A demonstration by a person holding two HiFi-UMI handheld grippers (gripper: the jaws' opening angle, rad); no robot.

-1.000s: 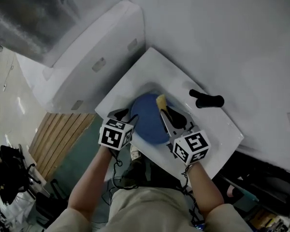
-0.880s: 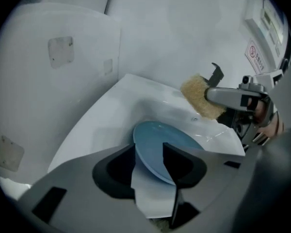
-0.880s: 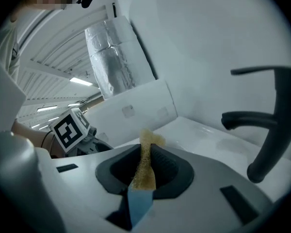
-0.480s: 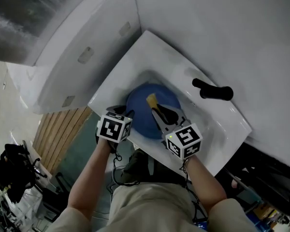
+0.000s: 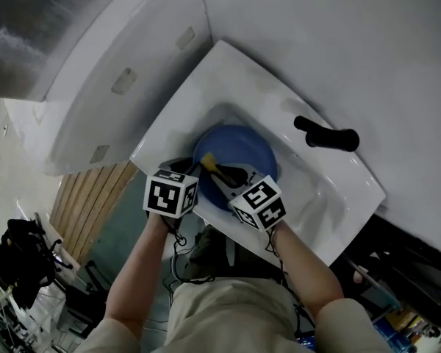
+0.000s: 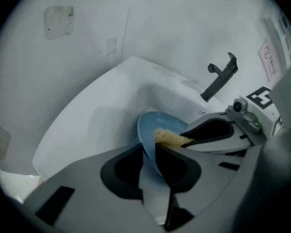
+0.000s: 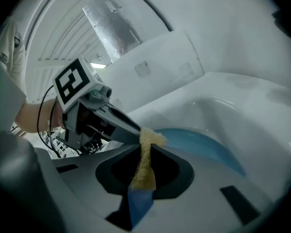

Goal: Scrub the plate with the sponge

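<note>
Clamping the near rim of the round blue plate (image 6: 157, 125), the left gripper (image 5: 191, 169) has a pad on each side of that rim. Its jaws have just been closing, and the gap between them is now no wider than the plate's edge. The right gripper (image 5: 219, 170) is pinched tight on the thin yellow fibrous sponge with a blue backing (image 7: 145, 164), held edge-on so its long axis runs out along the jaws.

The sponge's free tip lies just beside the left gripper's pads, at the plate's inner face near the held rim; whether it already presses there I cannot tell. The rest of the plate's face spreads away from the tip, further into the white ceramic basin (image 5: 228, 72), so I judge the scrub should travel outward from the left gripper. Beyond the plate sits the black tap lever (image 5: 325, 134).

A second ago the sponge hung over the plate's far middle; it has since come down and across toward the left gripper.
</note>
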